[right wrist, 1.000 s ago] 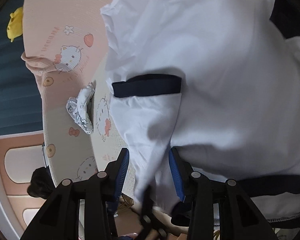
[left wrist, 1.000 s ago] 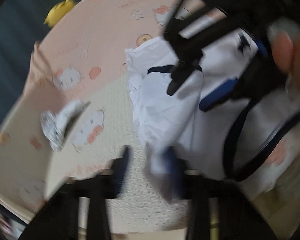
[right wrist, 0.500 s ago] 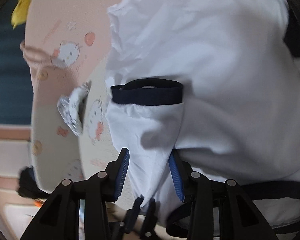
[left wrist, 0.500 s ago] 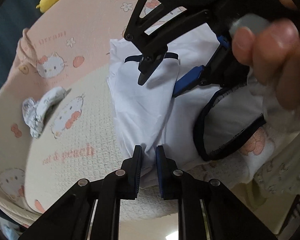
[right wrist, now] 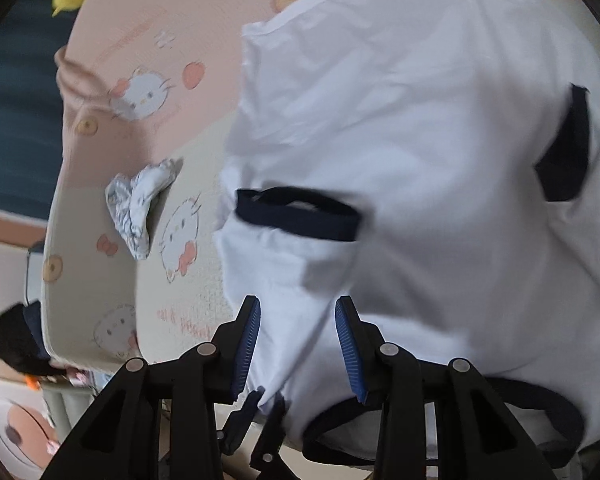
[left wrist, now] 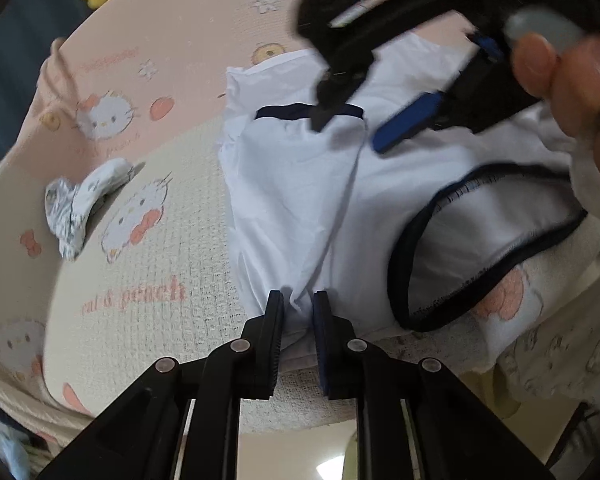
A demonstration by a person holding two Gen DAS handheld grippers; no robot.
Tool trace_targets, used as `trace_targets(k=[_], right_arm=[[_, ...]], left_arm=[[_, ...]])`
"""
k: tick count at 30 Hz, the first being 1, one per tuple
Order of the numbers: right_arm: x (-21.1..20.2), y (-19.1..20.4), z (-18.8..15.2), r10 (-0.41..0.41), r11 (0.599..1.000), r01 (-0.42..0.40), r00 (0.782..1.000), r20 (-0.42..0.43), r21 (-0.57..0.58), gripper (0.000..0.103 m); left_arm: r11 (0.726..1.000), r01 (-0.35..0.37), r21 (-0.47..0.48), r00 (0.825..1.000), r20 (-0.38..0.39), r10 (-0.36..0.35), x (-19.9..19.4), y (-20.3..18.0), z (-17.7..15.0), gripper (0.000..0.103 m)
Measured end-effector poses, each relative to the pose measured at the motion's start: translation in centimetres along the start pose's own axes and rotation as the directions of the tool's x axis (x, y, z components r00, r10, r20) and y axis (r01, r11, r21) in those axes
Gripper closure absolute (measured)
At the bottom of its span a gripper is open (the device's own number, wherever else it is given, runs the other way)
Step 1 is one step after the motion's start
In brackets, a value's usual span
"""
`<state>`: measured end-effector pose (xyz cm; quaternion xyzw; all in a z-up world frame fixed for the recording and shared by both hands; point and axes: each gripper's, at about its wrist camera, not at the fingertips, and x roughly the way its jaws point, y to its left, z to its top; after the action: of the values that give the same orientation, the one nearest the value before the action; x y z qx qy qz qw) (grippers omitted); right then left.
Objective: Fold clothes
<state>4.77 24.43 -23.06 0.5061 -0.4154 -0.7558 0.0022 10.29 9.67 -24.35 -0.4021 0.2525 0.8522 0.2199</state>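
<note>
Shirt (left wrist: pixel 300 200), white with navy trim, lies on the patterned bed cover (left wrist: pixel 140 312), its collar end toward the near edge. Left gripper (left wrist: pixel 297 308) is clamped on a pinch of cloth at the shoulder. Right gripper (right wrist: pixel 298 320) has its pads half apart with the sleeve (right wrist: pixel 292 264) between them; I cannot tell whether they press on it. Judging by this, the side fold is in hand: sleeve and shoulder raised together. Next move calls for both hands to carry that edge across the body evenly, keeping the cloth taut. A crumpled sock (left wrist: pixel 80 204) lies well apart.
</note>
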Motion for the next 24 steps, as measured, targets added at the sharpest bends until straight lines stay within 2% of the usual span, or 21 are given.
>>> trace_targets(k=[3,8,12,14,16,19,22,24], right_arm=[[-0.8,-0.7,0.2,0.006,1.000,-0.006,1.000,0.014,0.017,0.065],[-1.5,-1.7,0.1,-0.007,1.000,0.007,1.000,0.017,0.029,0.064],[-2.1,-2.5,0.0,-0.016,0.999,0.015,1.000,0.025,0.051,0.064],[-2.3,-2.7,0.0,-0.006,0.998,0.004,1.000,0.028,0.055,0.064],[-2.2,-2.6,-0.1,-0.001,0.998,0.000,1.000,0.025,0.055,0.063],[-2.1,-2.4,-0.2,-0.002,0.999,0.001,1.000,0.019,0.050,0.060],[-1.8,-2.1,-0.2,-0.001,0.999,0.001,1.000,0.010,0.041,0.060],[-1.6,-1.9,-0.2,-0.005,0.999,0.005,1.000,0.005,0.035,0.060]], left_arm=[[0.994,0.050,-0.097,0.999,-0.001,-0.051,-0.5,0.9,0.1,0.089],[0.966,0.130,-0.224,0.991,-0.002,-0.134,-1.4,2.3,0.4,0.089],[0.946,0.148,-0.288,0.987,-0.015,-0.159,-1.3,3.4,0.6,0.088],[0.924,0.171,-0.342,0.980,-0.042,-0.197,-0.4,4.5,0.7,0.088],[0.898,0.191,-0.397,0.969,-0.067,-0.236,0.6,5.6,0.7,0.088],[0.819,0.255,-0.513,0.944,-0.051,-0.326,1.2,7.8,0.8,0.088],[0.744,0.320,-0.587,0.909,-0.033,-0.416,1.5,9.4,1.0,0.087],[0.710,0.336,-0.619,0.897,-0.021,-0.442,1.5,10.1,1.0,0.079]])
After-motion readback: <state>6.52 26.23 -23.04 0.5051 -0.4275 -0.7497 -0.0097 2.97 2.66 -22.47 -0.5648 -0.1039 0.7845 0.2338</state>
